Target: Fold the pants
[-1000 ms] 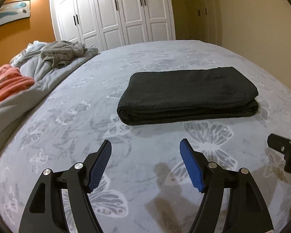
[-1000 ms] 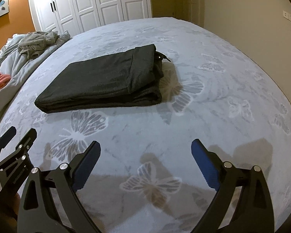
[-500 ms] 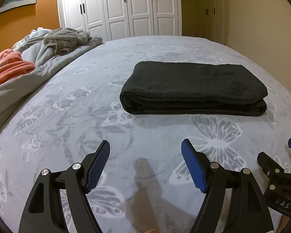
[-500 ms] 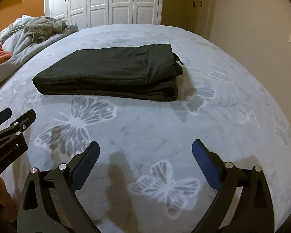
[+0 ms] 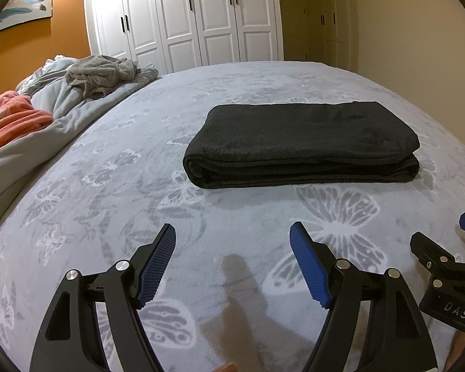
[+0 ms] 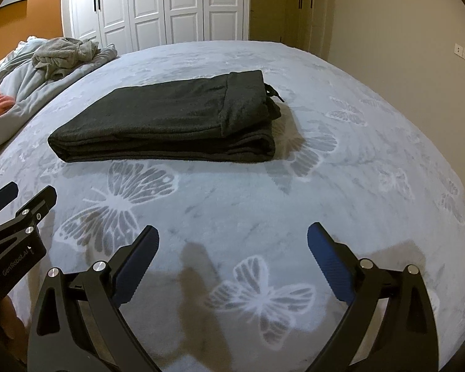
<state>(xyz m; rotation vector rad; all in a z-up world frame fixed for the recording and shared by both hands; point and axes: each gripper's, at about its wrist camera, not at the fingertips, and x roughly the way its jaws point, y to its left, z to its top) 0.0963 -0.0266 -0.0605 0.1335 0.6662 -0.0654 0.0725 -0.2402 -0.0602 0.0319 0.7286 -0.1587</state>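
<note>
Lying along the left edge of the bed, a rumpled grey duvet carries an orange-pink cloth and a crumpled grey garment; none of these belong to the fold.

Toward the middle of the bed, well clear of every edge, sit the pants, dark charcoal and already doubled into a thick flat rectangle. In the left wrist view its rounded fold faces the bed's left edge and the stacked layers face the near edge. In the right wrist view the waistband end, with a drawstring poking out, points toward the bed's right edge. Judging from this shape, the folding looks finished or nearly so.

The cloth appears soft, knitted and fairly heavy for its bulk, something like fleece. It should sag and spill open if lifted by one layer, but it is neither slippery nor fragile. A sound hold would likely pinch all layers together at the rounded fold on the left and at the waistband end on the right, one gripper to each, so the stack travels as one piece.

The left gripper hovers above the near edge of the bed, jaws spread wide and holding nothing. Just beside it to the right, the right gripper hangs likewise, jaws released and empty, both short of the pants.
</note>
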